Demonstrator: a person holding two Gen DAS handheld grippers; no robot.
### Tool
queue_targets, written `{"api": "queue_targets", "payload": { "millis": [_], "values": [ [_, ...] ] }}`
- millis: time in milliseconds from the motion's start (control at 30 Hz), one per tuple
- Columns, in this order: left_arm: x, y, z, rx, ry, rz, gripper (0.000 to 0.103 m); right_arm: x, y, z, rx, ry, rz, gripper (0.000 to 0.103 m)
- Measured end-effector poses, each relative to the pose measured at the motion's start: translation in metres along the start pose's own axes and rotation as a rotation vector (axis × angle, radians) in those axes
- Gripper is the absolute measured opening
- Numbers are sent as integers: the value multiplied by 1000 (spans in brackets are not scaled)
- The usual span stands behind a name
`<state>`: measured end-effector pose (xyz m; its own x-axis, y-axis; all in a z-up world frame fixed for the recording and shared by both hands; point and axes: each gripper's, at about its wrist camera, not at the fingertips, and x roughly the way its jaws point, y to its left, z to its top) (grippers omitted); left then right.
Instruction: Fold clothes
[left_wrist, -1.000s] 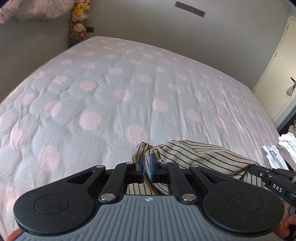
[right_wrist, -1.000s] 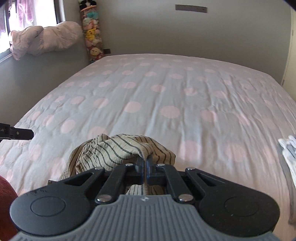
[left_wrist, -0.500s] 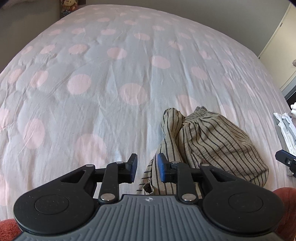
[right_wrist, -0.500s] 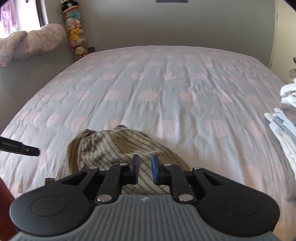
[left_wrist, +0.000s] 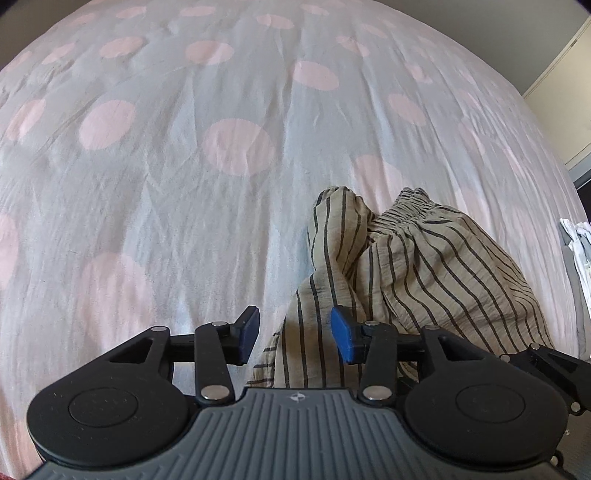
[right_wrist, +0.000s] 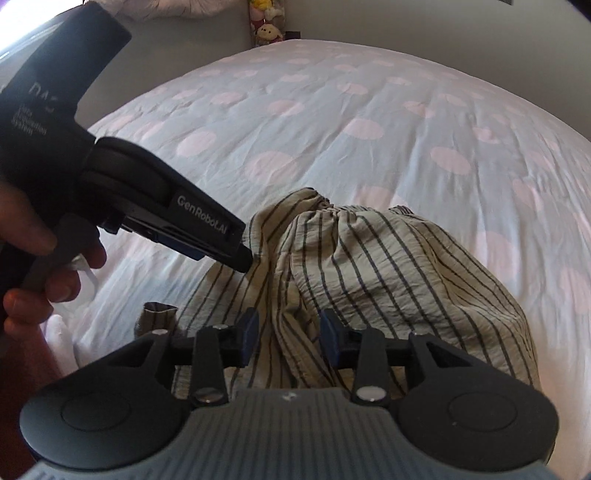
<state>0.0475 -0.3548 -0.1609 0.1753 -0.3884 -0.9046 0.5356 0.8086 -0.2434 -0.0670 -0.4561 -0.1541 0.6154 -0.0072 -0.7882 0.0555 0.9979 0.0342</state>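
Note:
A crumpled beige garment with dark stripes (left_wrist: 424, 266) lies in a heap on the bed; it also shows in the right wrist view (right_wrist: 369, 266). My left gripper (left_wrist: 293, 334) is open, its blue pads apart over the heap's near left edge, holding nothing. My right gripper (right_wrist: 286, 334) is open too, low over the near side of the heap with a fold of fabric between its pads. The left gripper also shows from the side in the right wrist view (right_wrist: 236, 254), its tip at the heap's left side.
The bed has a pale cover with pink dots (left_wrist: 184, 166). A stack of white and grey clothes (left_wrist: 576, 243) lies at the right edge. Stuffed toys (right_wrist: 266, 22) stand by the grey wall at the far corner.
Both grippers have let go of the striped garment and opened. The garment dropped onto the bed as a heap. Both grippers tilted down and came close to it.

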Motion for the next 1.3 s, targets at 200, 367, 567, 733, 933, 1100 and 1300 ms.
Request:
{"api": "queue_targets", "payload": {
  "millis": [200,367,567,733,933,1100,1300],
  "values": [
    [15,8,2,-46,9,-54,24,17,-10,-6,10,43,-9,10],
    [4,4,2,-20,-51,-83,0,-12,-28,-3,58,-43,-77,3],
    [-13,4,-6,-23,-86,-65,0,-77,-67,4,115,-171,-251,3],
    [-31,-1,-10,-19,-115,-72,25,-111,-111,-8,191,-168,-374,3],
    [-29,-8,-2,17,-120,-20,52,-113,-138,-40,289,-106,-382,3],
    [0,0,3,-10,-58,30,52,-105,-139,-48,305,-107,-369,3],
    [25,11,-3,-85,6,-58,15,-105,-143,-45,312,-142,-366,3]
  ]
}}
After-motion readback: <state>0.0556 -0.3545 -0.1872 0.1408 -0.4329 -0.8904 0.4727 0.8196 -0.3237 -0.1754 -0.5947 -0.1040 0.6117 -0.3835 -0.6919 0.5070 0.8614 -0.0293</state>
